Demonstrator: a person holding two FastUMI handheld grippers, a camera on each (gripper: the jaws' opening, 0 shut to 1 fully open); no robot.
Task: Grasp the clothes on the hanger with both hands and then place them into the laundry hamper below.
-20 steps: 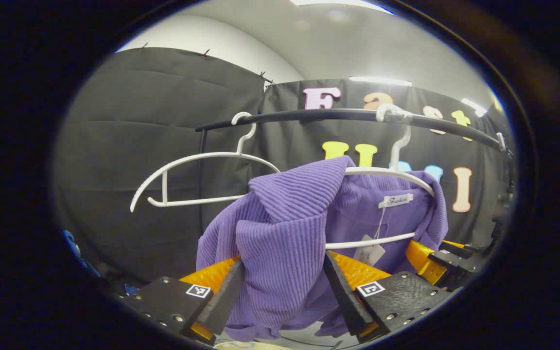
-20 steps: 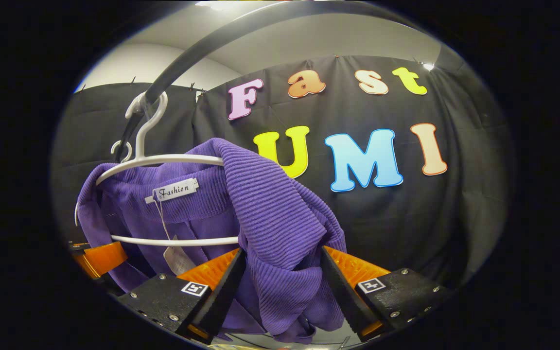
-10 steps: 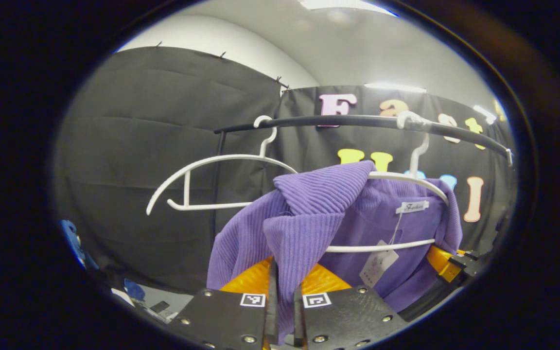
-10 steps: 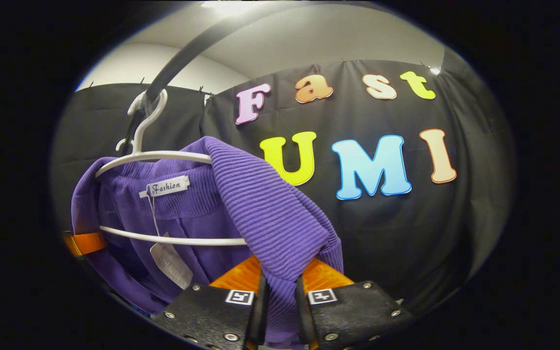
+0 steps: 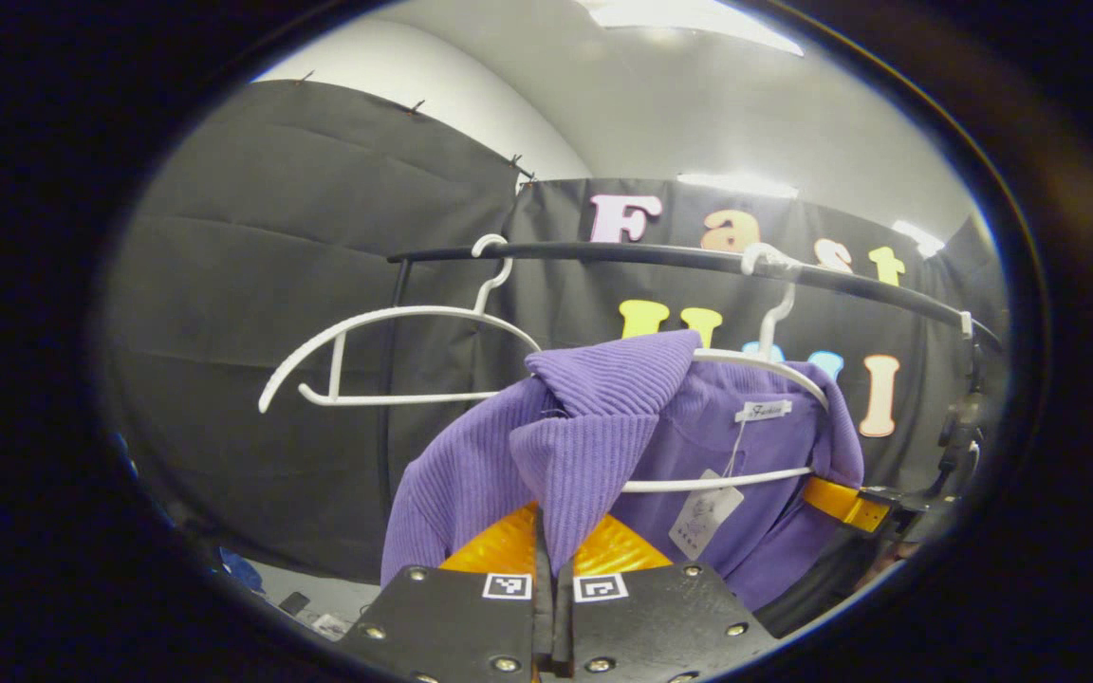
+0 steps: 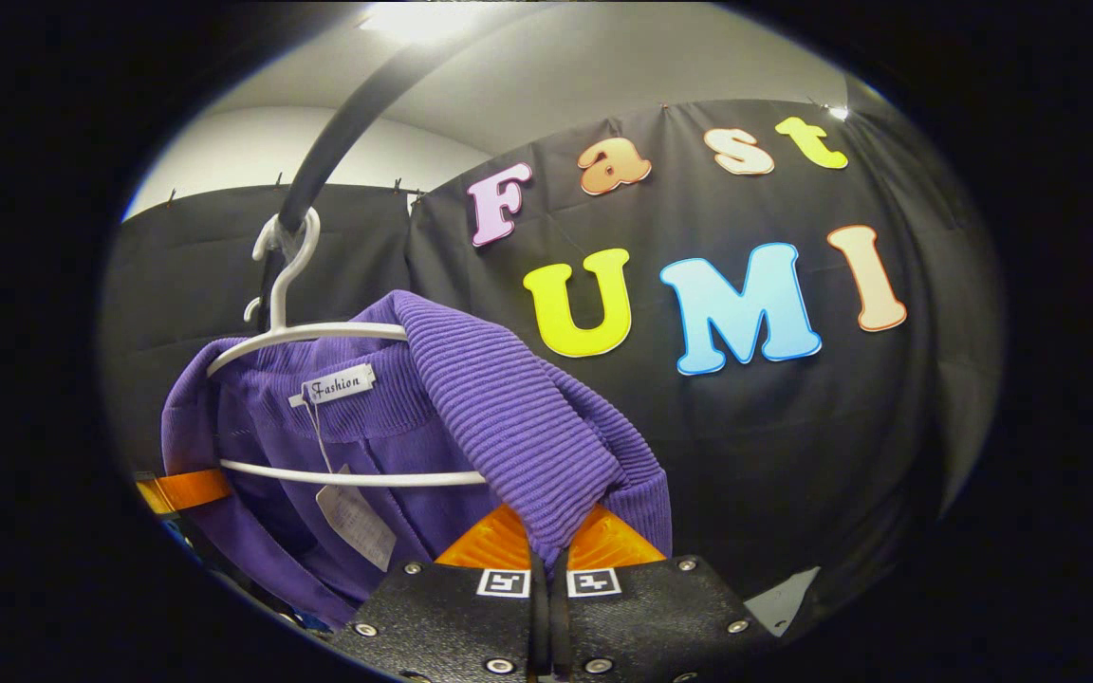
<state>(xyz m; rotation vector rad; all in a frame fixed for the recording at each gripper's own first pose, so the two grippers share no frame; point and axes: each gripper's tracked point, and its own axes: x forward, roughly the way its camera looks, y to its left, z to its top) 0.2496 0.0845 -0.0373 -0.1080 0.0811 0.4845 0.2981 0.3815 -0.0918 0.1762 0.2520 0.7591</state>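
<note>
— On the black rail (image 5: 603, 252), at the left, what hangs there?

— A bare white hanger (image 5: 385, 356). To its right hangs a second white hanger (image 5: 755, 356), and the purple sweater (image 5: 594, 446) is draped over this one. A white neck label (image 5: 763, 410) and a paper tag (image 5: 698, 524) show inside the collar.

— And the left gripper (image 5: 551, 579)?

— Its two fingers are pressed together on a fold of the sweater's near shoulder; the knit comes down between them. At the far right edge, behind the sweater, I see part of the other gripper.

— What about the right gripper (image 6: 546, 569)?

— The same. In the right gripper view its fingers are closed tight on the other shoulder of the sweater (image 6: 509, 417). The cloth is still over the hanger (image 6: 319, 332), whose hook sits on the rail (image 6: 338, 133).

— And the hamper?

— I cannot point to it from here.
</note>
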